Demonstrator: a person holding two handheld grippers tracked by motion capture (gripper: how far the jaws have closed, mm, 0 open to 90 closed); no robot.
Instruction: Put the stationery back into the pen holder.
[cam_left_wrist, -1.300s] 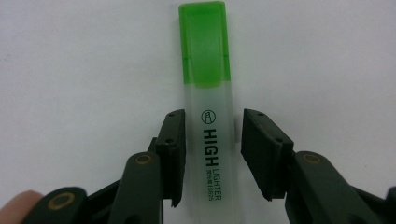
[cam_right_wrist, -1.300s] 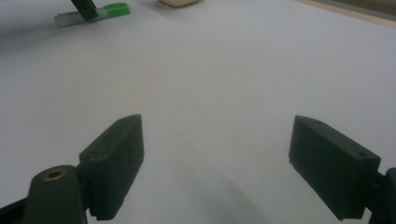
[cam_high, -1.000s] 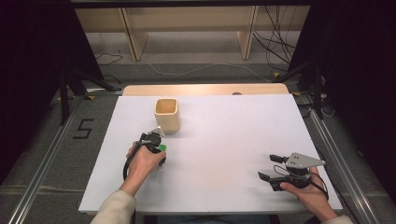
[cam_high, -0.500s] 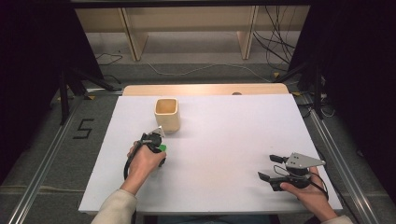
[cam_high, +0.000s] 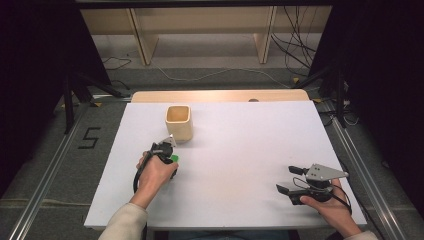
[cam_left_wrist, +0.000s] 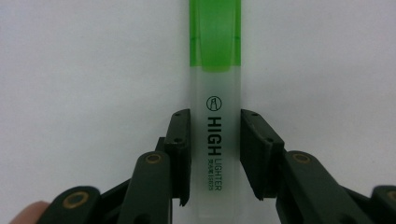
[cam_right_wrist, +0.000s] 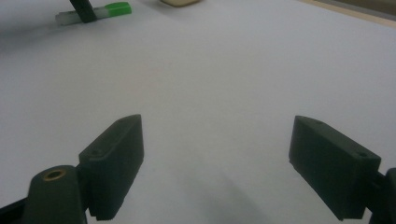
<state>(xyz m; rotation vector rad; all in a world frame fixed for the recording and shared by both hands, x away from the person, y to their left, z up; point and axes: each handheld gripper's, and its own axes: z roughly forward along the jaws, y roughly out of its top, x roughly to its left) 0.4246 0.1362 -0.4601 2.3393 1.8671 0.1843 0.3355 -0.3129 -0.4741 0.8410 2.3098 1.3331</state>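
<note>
— Left gripper view: what've I got?
— My left gripper (cam_left_wrist: 215, 154) pinches the highlighter (cam_left_wrist: 215, 116) lying left of the desk's (cam_high: 240, 150) middle, just before the wooden cup (cam_high: 179, 122). My right gripper (cam_right_wrist: 217, 163) gapes wide near the right front corner.

Left hand-held gripper (cam_left_wrist: 215, 154) jaws pinched narrow, pointing down, right hand-held gripper (cam_right_wrist: 217, 163) — jaws spread wide, low

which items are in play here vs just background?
In play:
- highlighter, flat on the white table, left tool jaws on either side of its barrel
- beige cup, just beyond it

Background:
- right tool, open, idle
- shelf frame
- floor cables
</note>
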